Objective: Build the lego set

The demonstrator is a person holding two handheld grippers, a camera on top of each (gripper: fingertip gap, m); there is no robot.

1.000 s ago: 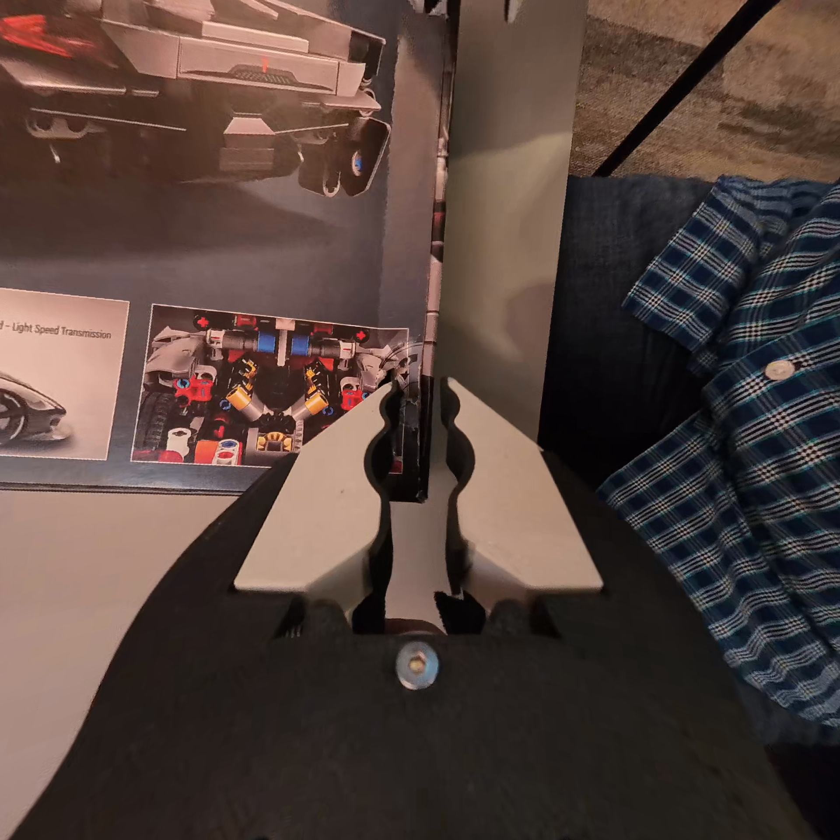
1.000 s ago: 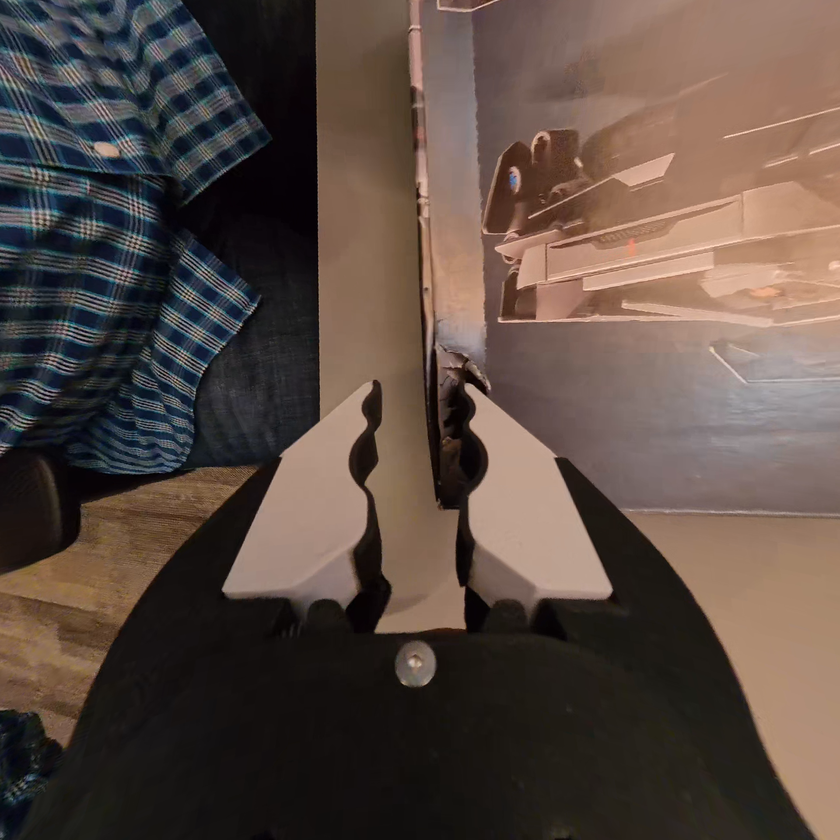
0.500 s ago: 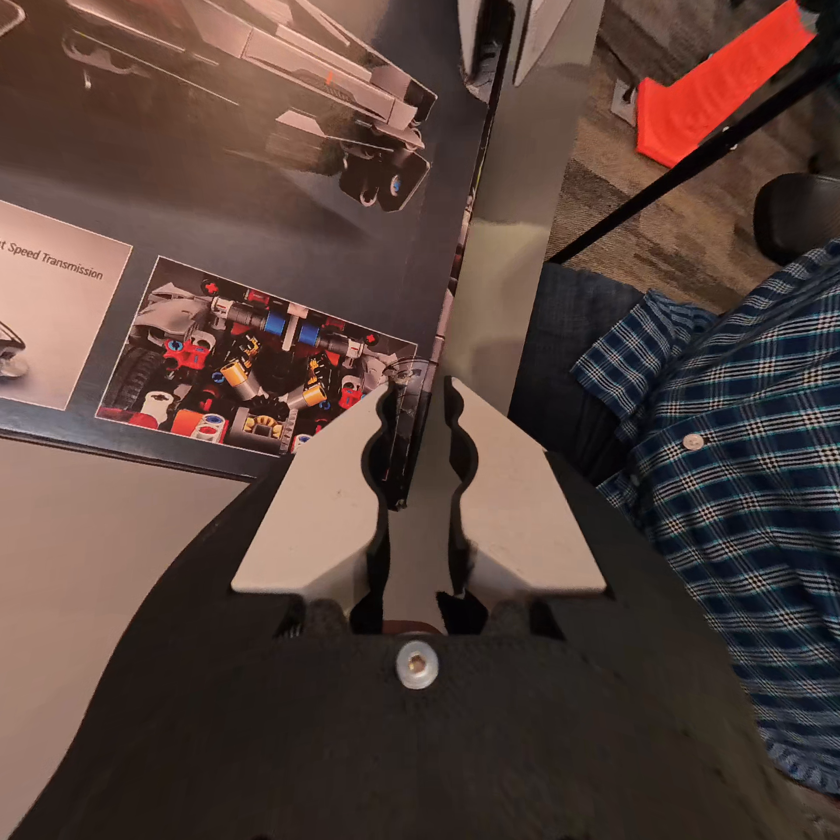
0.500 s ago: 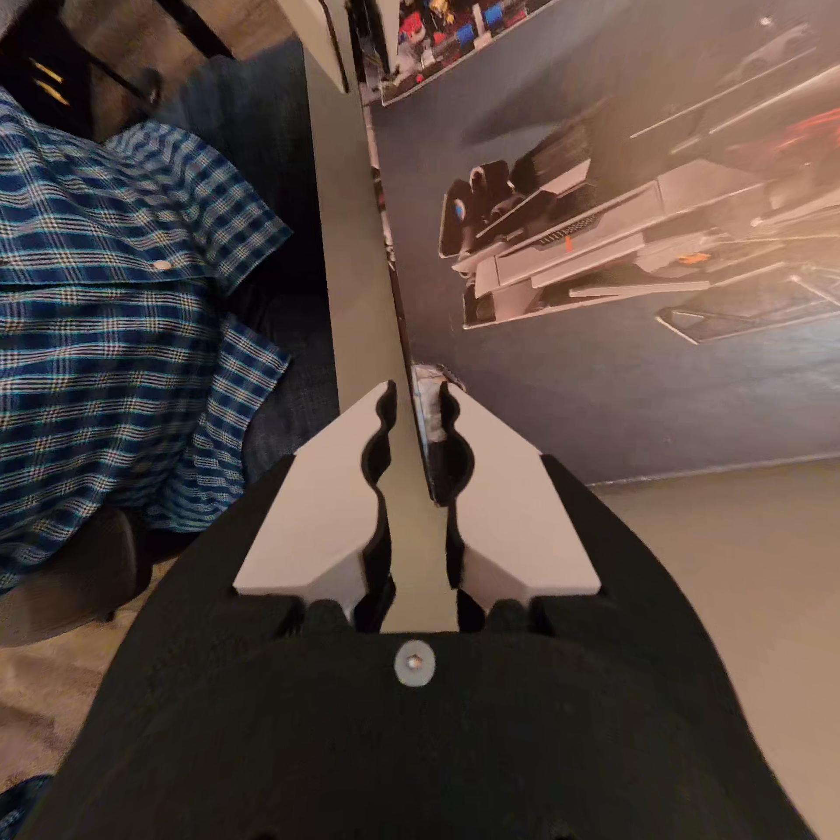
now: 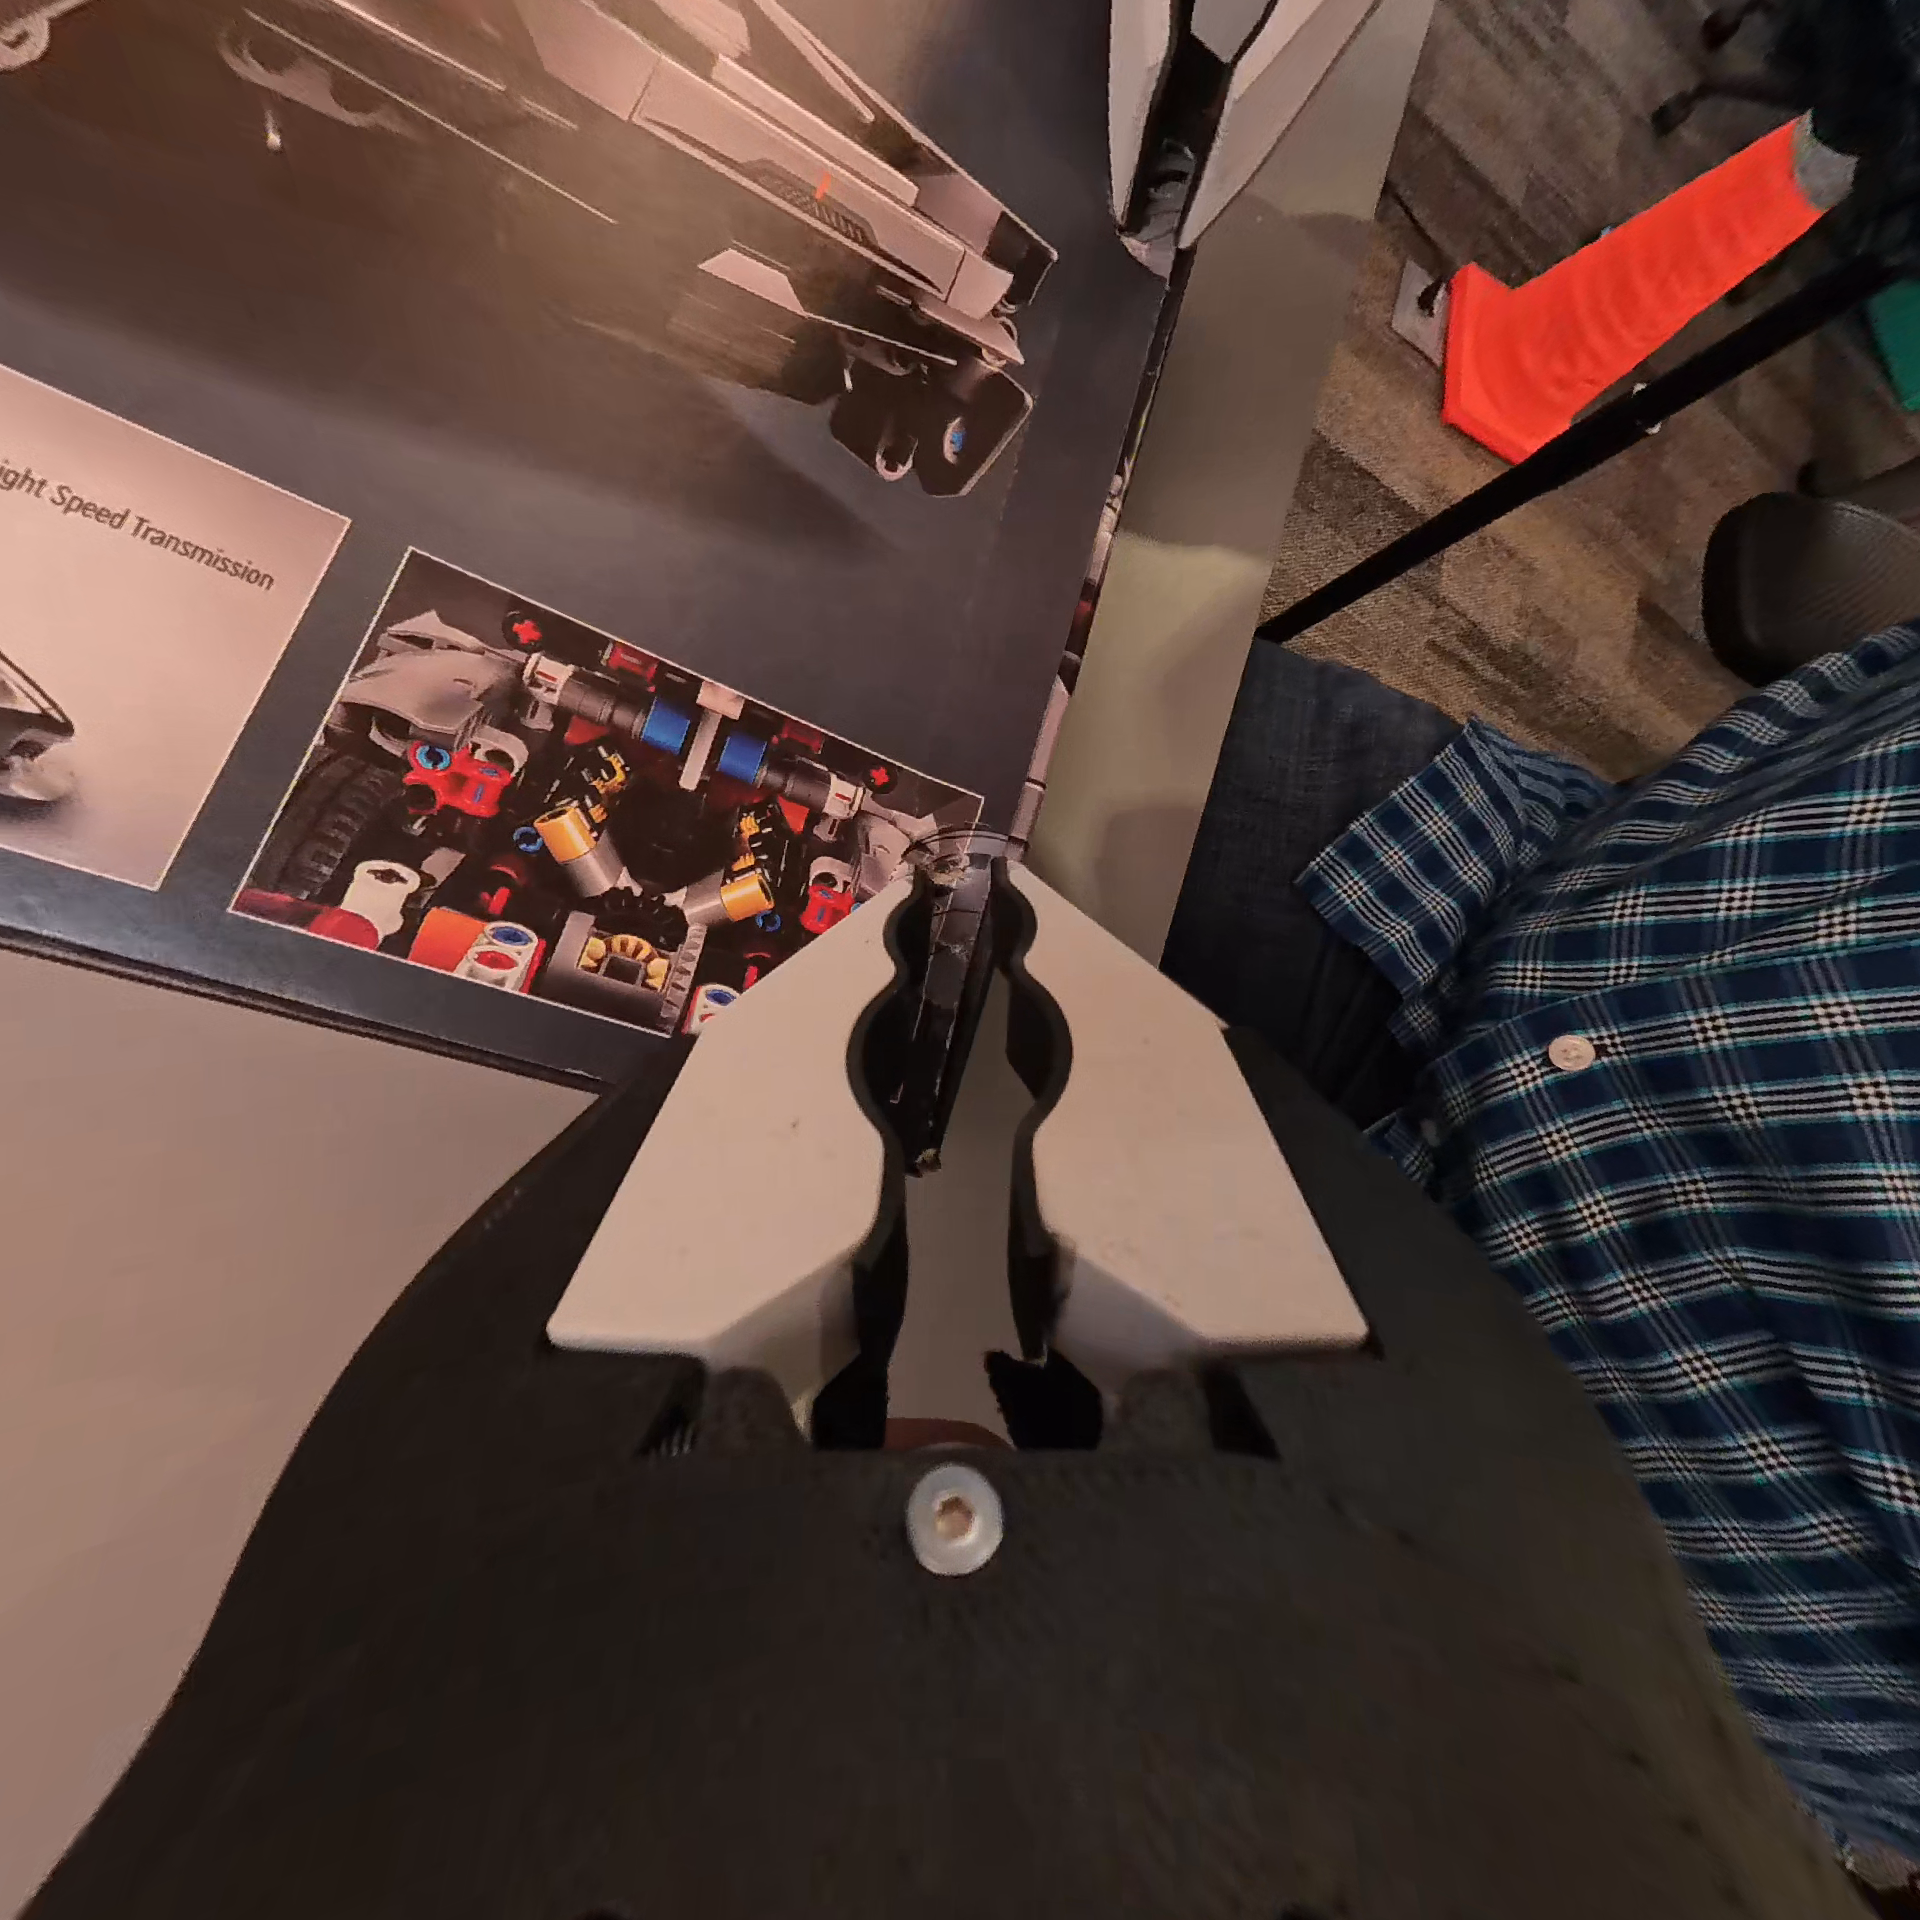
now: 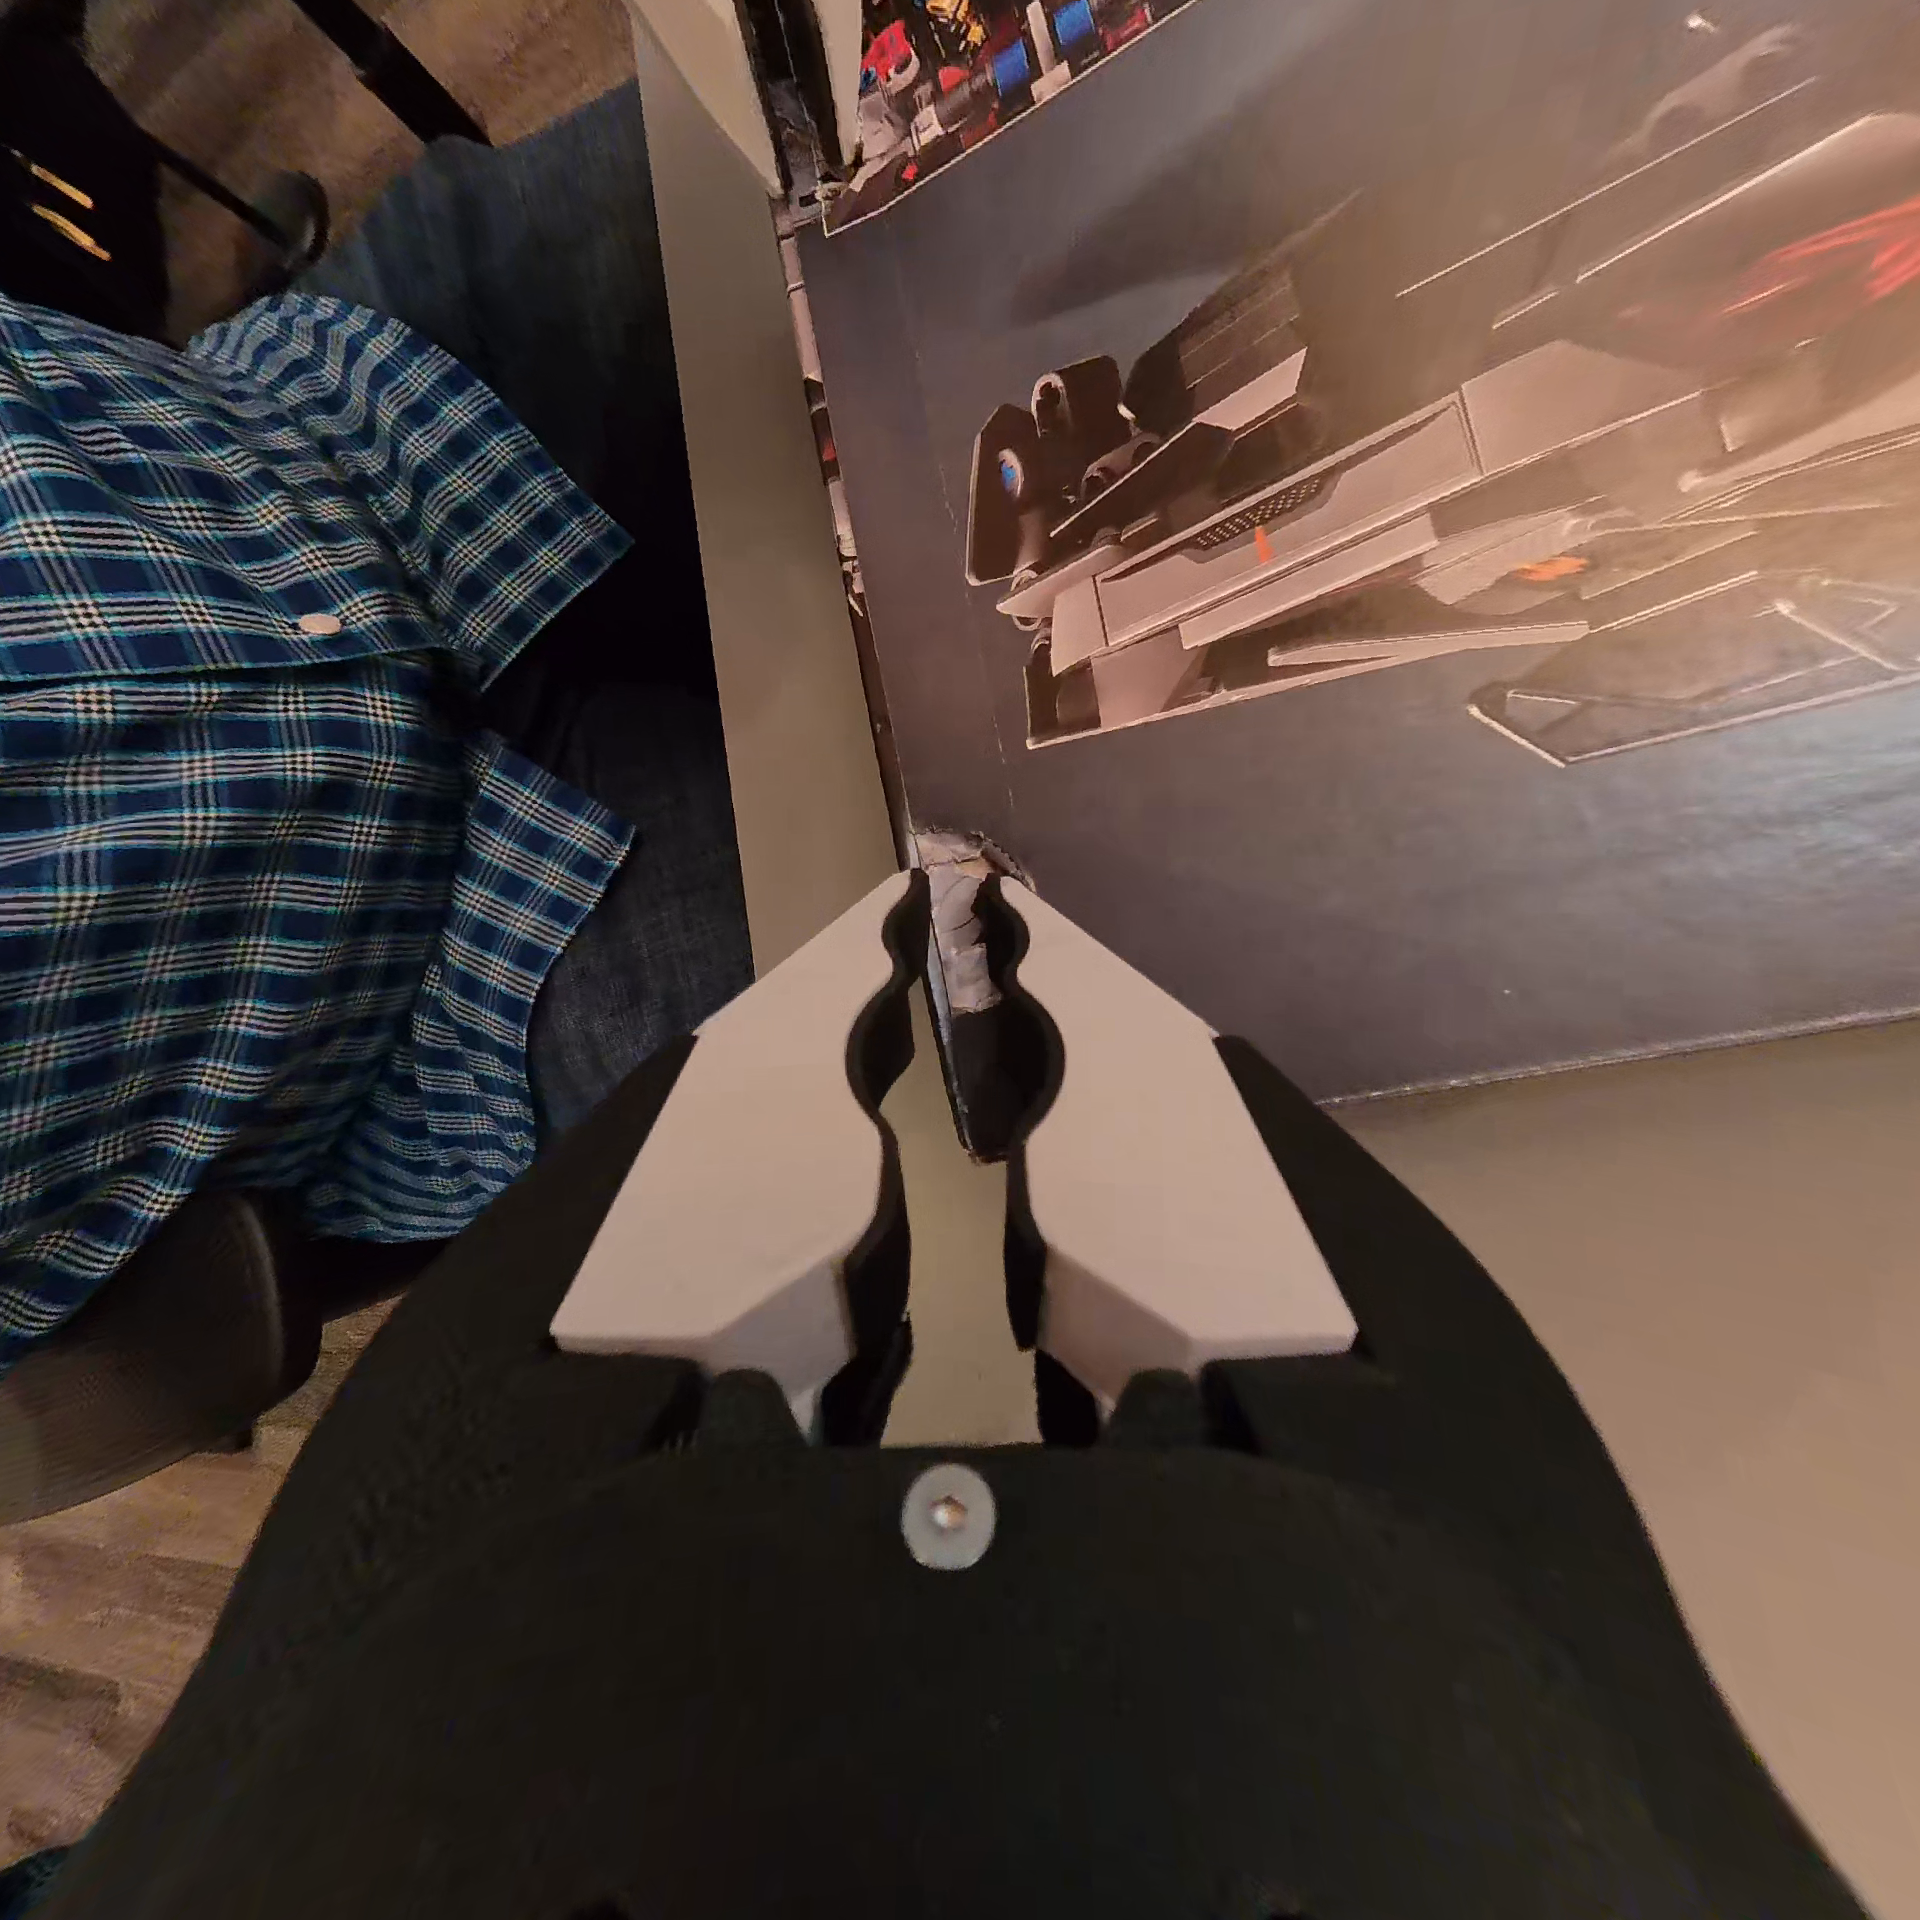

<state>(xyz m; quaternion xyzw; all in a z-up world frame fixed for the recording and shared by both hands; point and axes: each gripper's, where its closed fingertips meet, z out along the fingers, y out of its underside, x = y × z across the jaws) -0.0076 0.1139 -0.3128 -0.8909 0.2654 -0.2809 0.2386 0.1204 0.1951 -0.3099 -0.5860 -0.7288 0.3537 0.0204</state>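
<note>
Your pale counter [image 5: 187,1299] carries the big dark lego box [image 5: 582,436], lying flat with its printed face up and one long edge along the counter's side nearest your plaid shirt [image 5: 1683,1091]. Your left gripper [image 5: 951,883] is clamped on the box's corner at that edge, and your right gripper [image 6: 954,881] is clamped on the torn corner at the other end of that edge
</note>
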